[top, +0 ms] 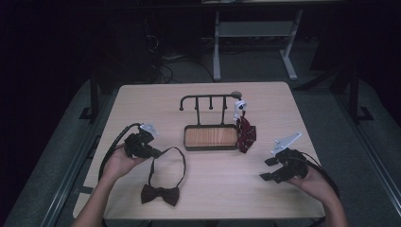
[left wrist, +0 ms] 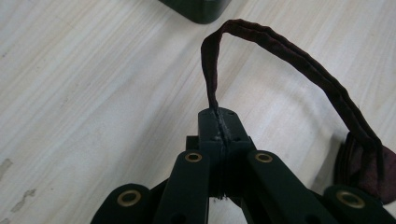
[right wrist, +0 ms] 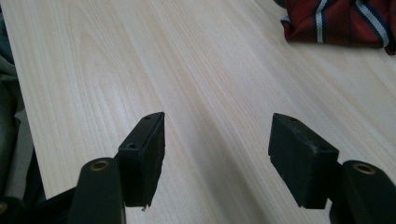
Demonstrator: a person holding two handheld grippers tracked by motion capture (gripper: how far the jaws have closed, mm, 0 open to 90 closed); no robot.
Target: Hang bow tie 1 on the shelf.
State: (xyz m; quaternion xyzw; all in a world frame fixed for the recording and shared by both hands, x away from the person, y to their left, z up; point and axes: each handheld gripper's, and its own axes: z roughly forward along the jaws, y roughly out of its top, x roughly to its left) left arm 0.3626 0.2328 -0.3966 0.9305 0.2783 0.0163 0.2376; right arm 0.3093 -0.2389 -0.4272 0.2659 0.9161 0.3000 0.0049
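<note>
Your left claw (left wrist: 219, 123) pinches strap (left wrist: 280, 51) of dark bow tie (top: 160, 194); strap loops up from jaws, bow lies on bench (top: 222, 189) near edge, left of centre. Your right claw (right wrist: 217, 154) spread, nothing between jaws, hovering over bare bench at right. Striped tie (top: 245, 134) hangs on rack (top: 208, 99) at far centre, beside wooden tray (top: 210, 137).

You won't find any writing, label, brand, number or sign to read here, in any of your three views.
</note>
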